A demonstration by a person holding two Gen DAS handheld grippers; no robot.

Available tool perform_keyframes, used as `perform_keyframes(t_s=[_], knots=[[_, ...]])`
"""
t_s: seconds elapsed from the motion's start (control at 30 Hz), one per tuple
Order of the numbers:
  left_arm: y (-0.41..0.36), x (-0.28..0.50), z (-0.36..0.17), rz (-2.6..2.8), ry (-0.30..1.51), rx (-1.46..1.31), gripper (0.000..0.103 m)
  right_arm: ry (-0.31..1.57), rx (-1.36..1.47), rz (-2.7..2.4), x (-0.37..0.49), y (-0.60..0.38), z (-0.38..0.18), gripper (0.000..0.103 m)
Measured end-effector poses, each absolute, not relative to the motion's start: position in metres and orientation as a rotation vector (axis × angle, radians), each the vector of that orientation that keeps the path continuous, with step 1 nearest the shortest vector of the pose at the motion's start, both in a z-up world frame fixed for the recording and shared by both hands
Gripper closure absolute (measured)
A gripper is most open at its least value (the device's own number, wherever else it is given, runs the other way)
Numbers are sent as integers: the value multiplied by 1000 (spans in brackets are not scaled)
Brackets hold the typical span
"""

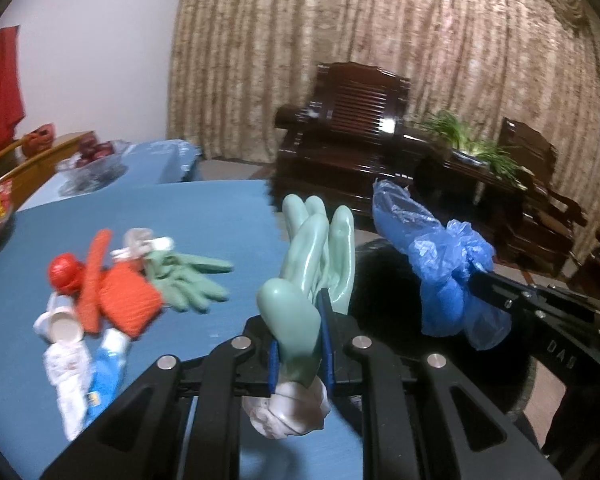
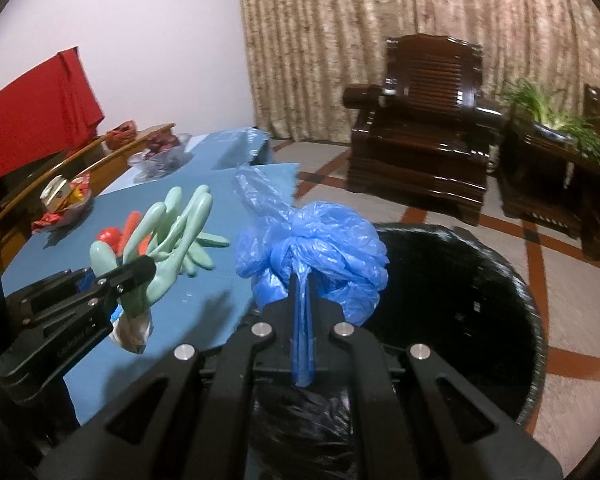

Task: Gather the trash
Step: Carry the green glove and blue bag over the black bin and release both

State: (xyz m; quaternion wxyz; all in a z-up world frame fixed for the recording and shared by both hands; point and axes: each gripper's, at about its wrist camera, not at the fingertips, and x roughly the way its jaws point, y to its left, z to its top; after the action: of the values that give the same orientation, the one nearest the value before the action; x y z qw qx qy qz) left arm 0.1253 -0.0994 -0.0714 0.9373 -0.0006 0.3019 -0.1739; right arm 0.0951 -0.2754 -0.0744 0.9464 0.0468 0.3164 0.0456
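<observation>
My left gripper is shut on a pale green rubber glove, held upright above the table's near edge; it also shows in the right wrist view. My right gripper is shut on a crumpled blue plastic bag, held over the rim of the black-lined trash bin. The bag also shows in the left wrist view. More trash lies on the blue table: a second green glove, orange net pieces, a red ball, white cups and wrappers.
A glass bowl of dark fruit and a dish of snacks stand at the table's far side. A dark wooden armchair and side table with a plant stand beyond the bin. A red cloth hangs at left.
</observation>
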Motion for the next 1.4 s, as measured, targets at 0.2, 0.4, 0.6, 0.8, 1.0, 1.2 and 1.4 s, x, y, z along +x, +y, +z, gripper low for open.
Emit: perform_keyframes(t_s=[0.2,0.4,0.6,0.8,1.0,1.2,1.4], knots=[[-146,132,-80,-468,659,10,87,682,116,15,82,-307,-89,101],[-185,140,-88,-544,693,2,87,698,135,-56,73,-332,-99,101],[-205,146,-90,-588,702,7,82,708,150,-108,66,-351,-107,97],[-197,149,-85,-591,694,-32,60,707,157,-153,57,-359,-112,62],[-166,146,-72,-488,633,-18,32,663,156,-179,53,-355,-105,15],[-118,135,-63,-371,589,-8,13,599,175,-117,53,-335,-89,6],[-61,120,-63,-234,573,-1,8,585,167,-14,70,-293,-81,5]])
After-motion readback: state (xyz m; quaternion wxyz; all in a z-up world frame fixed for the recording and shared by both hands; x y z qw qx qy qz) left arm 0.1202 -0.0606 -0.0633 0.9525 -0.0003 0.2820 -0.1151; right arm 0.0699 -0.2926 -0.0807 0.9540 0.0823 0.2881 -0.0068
